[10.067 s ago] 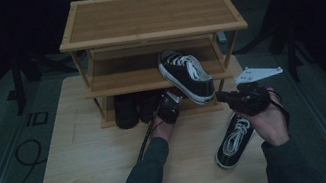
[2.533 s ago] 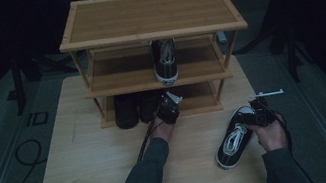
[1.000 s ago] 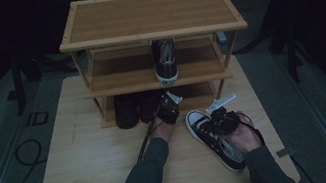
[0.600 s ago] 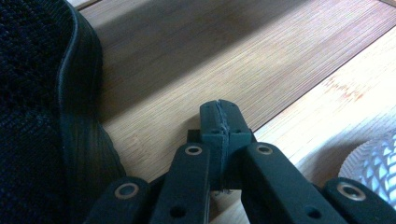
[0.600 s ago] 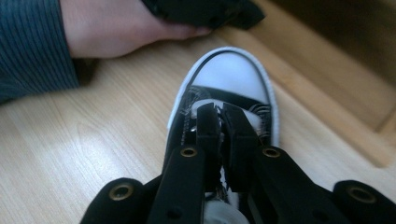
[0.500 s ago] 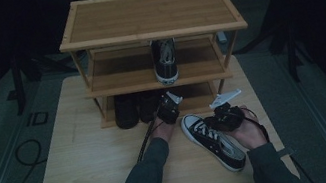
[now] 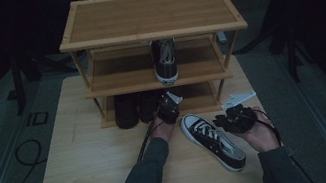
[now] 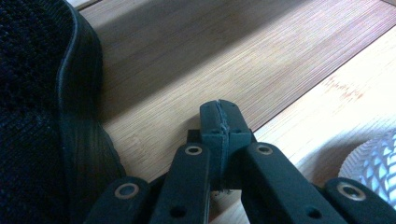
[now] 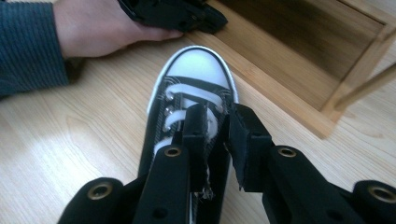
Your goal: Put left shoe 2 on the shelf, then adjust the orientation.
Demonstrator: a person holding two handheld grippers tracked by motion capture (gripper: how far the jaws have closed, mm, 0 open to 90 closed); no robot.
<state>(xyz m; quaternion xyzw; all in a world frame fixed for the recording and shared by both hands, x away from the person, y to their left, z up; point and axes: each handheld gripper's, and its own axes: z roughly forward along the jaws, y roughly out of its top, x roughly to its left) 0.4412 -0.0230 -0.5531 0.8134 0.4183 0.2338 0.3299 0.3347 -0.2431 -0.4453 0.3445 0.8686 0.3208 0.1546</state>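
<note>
A: What is the rack made of?

B: The three-tier shoe rack [image 7: 150, 15] is light bamboo-like wood with a fine straight grain, flat slabs on thin square posts. It stands at the 12 o'clock end of a pale wooden board [image 7: 88, 165] with rounded corners.

A: And the shoes?

B: One black canvas sneaker [image 7: 165, 60] sits on the middle shelf, its white rubber toe cap facing out. A second black canvas sneaker [image 7: 213, 141] lies on the board at about 5 o'clock from the rack, toe toward the rack, with white flat laces, metal eyelets and a white rubber sole edge. Two dark shoes [image 7: 126, 110] stand on the bottom shelf; in the left gripper view one shows a black knit mesh upper [image 8: 28, 93] and a ribbed black rubber sole.

A: The grippers?

B: The left gripper [image 8: 219, 123] rests at the edge of the bottom shelf, its black jaws pressed together on nothing. The right gripper [image 9: 218, 128] has its jaws slightly apart, straddling the laced tongue area of the sneaker on the board; whether they pinch it, I cannot tell.

A: Any readable writing or logo?

B: None that I can make out; the sneakers' markings are too small and dim.
</note>
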